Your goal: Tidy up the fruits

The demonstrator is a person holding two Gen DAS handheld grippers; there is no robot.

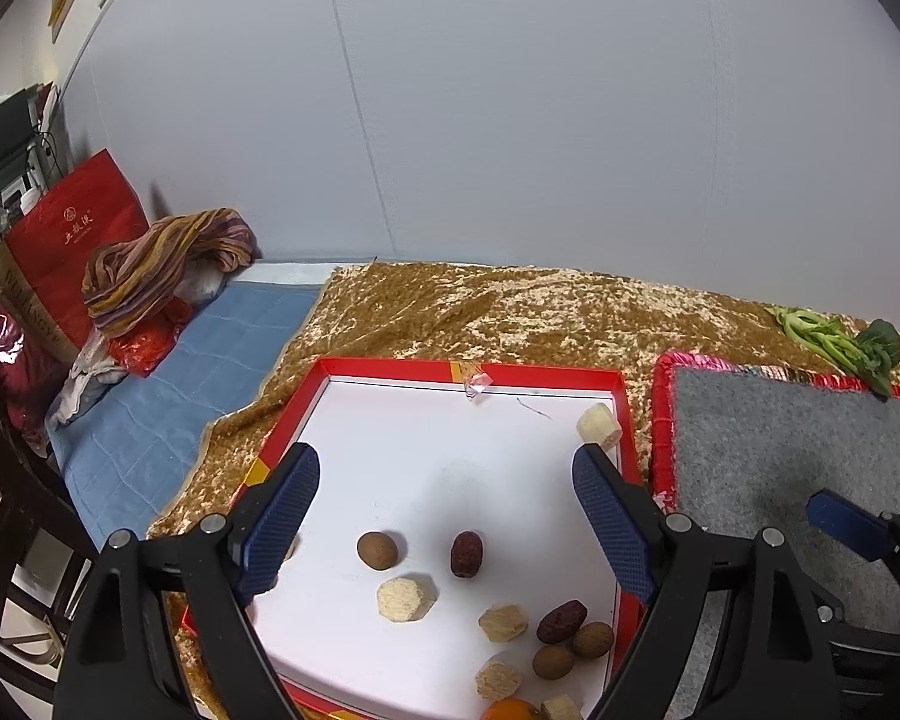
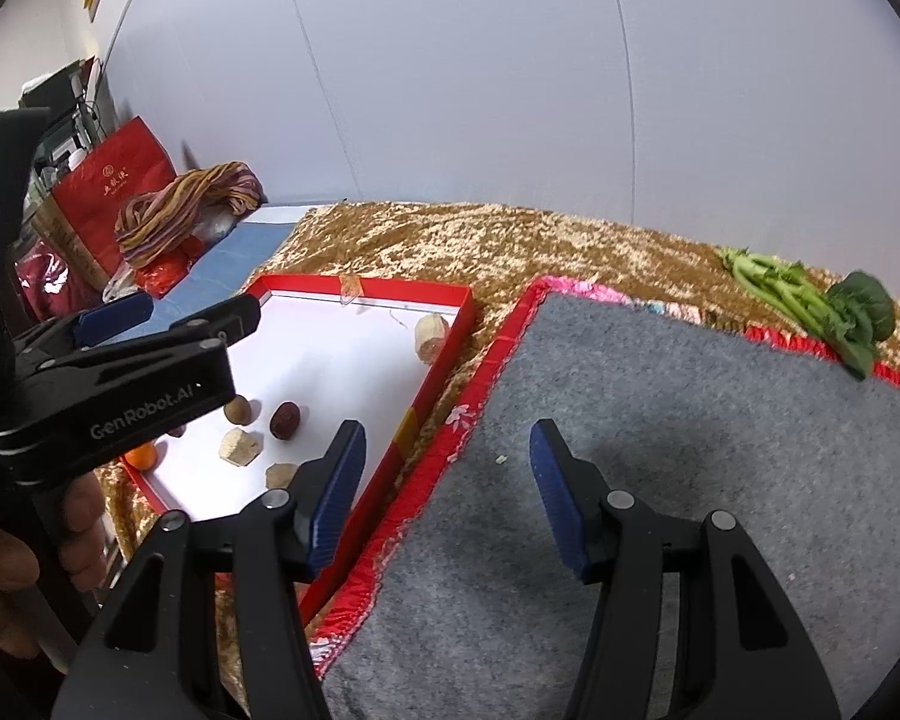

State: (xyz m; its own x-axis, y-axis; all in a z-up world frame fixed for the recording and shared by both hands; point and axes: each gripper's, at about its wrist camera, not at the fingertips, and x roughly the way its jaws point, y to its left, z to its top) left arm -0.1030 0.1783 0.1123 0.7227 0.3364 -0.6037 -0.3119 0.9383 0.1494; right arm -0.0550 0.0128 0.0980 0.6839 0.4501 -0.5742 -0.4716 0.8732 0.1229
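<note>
Our left hand-held gripper hangs released over the red tray of fruits; our right hand-held gripper, likewise released, over the grey mat.

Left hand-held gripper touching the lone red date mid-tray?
Apart. In the left wrist view the open left hand-held gripper hovers, and the red date lies on the white tray floor clear of both fingers.

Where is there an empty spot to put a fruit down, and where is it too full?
The grey mat is bare from its red fringe to the leafy greens at its far edge. The red tray has bare white floor across its far half, except one tan block in the far right corner. Its near right corner is crowded with dates, round brown fruits and blocks.
</note>
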